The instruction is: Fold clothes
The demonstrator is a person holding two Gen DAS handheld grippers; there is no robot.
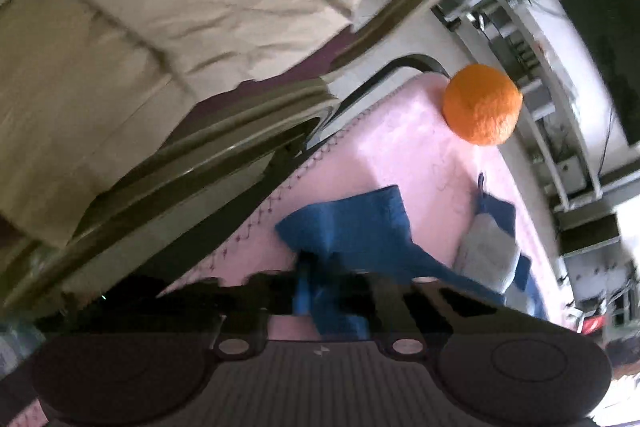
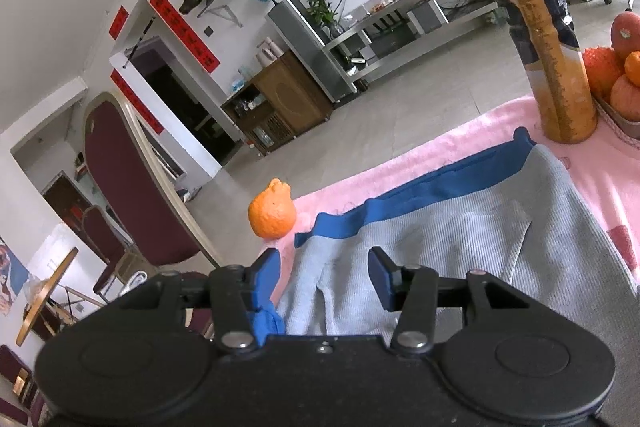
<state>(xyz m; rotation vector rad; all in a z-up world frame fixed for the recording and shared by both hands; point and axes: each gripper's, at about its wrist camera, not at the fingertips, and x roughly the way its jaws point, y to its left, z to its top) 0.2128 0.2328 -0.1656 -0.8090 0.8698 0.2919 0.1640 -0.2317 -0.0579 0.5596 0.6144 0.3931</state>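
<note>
Right now the grey ribbed garment with a blue band [image 2: 460,227] lies spread on the pink fleece cloth [image 2: 400,163] that covers the worktop, and it serves as the landmark for everything else. In the right wrist view, the right claw [image 2: 324,277] hovers over the near edge of this garment with its blue fingers [image 2: 380,277] set wide apart; grey ribbed fabric fills the gap between them, but neither pad visibly presses it. A small bunch of blue fabric sits just under the left-hand finger of that claw. Beyond the garment's blue band, a lumpy orange fruit [image 2: 273,211] rests at the far edge of the pink cloth. To the far right of the garment stands a tall orange-drink bottle [image 2: 540,39], upright on the cloth, and beside it a bowl of orange and red fruit [image 2: 616,75].

In the left wrist view, which is blurred, the left claw [image 1: 326,287] is clamped together on a blue part of the garment [image 1: 360,227], the fabric bunching between its dark fingers. The grey part [image 1: 488,247] lies just right of that claw. A beige cloth [image 1: 160,27] drapes a chair beyond the worktop.
</note>
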